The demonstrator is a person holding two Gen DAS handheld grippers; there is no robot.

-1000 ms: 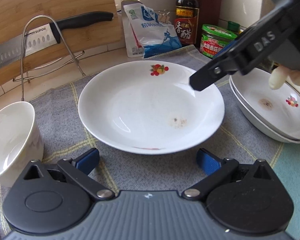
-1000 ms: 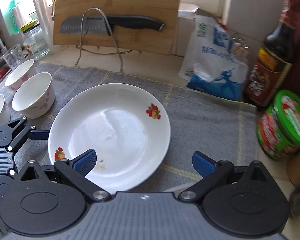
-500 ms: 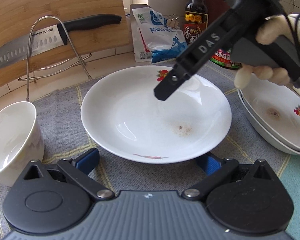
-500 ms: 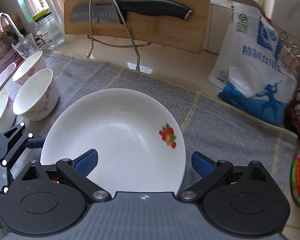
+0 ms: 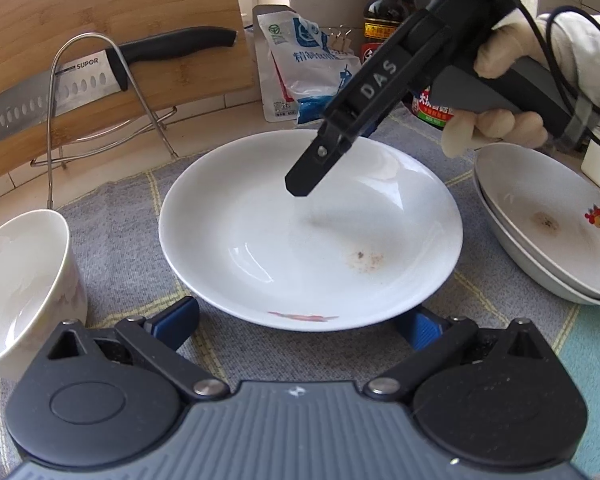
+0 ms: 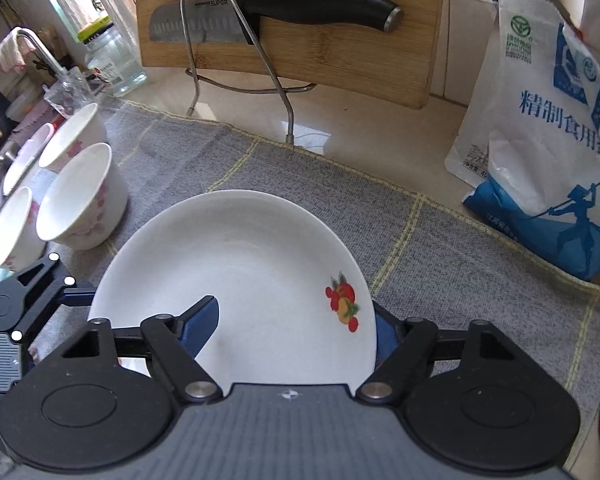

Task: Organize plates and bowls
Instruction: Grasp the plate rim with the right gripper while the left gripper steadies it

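Your left claw (image 5: pixel 300 322) is spread wide, resting by the near rim of the plate (image 5: pixel 260 248) on the grey cloth (image 5: pixel 120 220), a bowl (image 5: pixel 20 280) to its left. Your right claw (image 6: pixel 296 324) is closing over the plate's far rim, one finger inside, one outside; stacked plates (image 5: pixel 540 232) sit right.

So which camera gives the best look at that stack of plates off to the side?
The left wrist view. The stacked plates show there at its right edge, with a brown stain and fruit print inside the top one, though partly cut off. The right wrist view does not show them at all.
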